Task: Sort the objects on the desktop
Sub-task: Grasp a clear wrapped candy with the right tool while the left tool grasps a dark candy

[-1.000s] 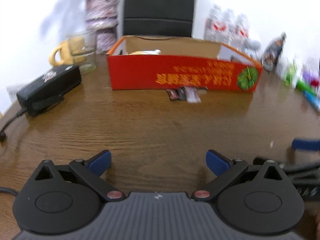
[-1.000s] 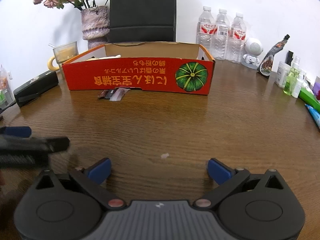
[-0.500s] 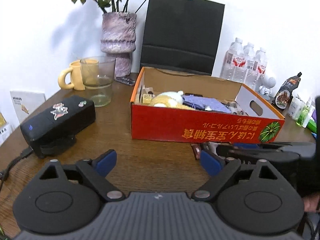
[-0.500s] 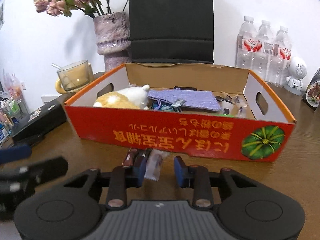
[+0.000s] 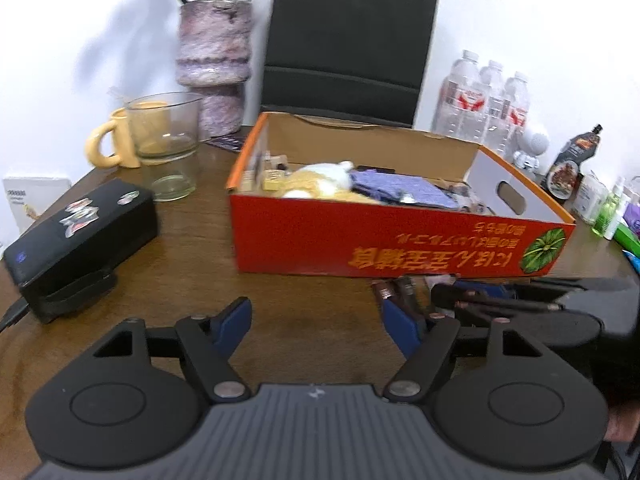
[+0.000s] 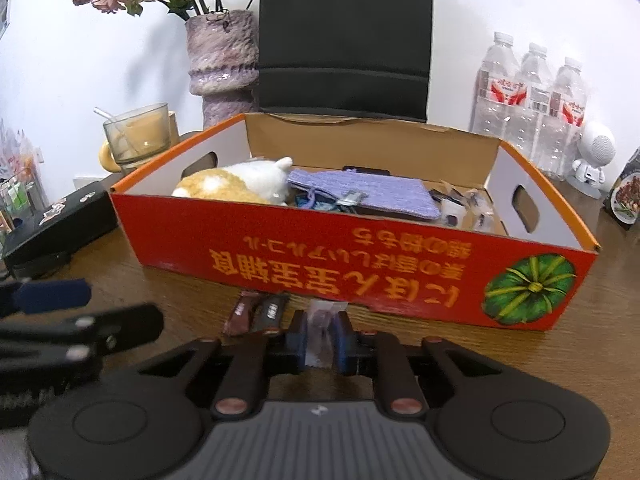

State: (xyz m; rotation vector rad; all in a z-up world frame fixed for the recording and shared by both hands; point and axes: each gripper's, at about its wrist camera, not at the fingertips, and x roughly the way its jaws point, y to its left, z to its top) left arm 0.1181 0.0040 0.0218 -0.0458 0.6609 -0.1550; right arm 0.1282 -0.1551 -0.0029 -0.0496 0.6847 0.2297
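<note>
A clear packet [image 6: 322,330] is being clamped between the right gripper's [image 6: 320,344] blue fingers [image 6: 298,338], on the tabletop [image 6: 400,344] just in front of the red box [image 6: 340,264]. Two dark packets [image 6: 256,312] are lying just left of it. The left gripper [image 5: 316,320] is being held over bare wood, fingers apart. Behind, three bottles [image 6: 528,100], one vase [image 6: 222,64], one glass [image 5: 166,144] and one black bag [image 6: 344,36] are being backed by a white wall.

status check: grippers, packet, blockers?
Right gripper shut on clear packet, at table level before the red box. Left gripper open, empty. Two dark packets just left of the grasp; box front wall close ahead.
</note>
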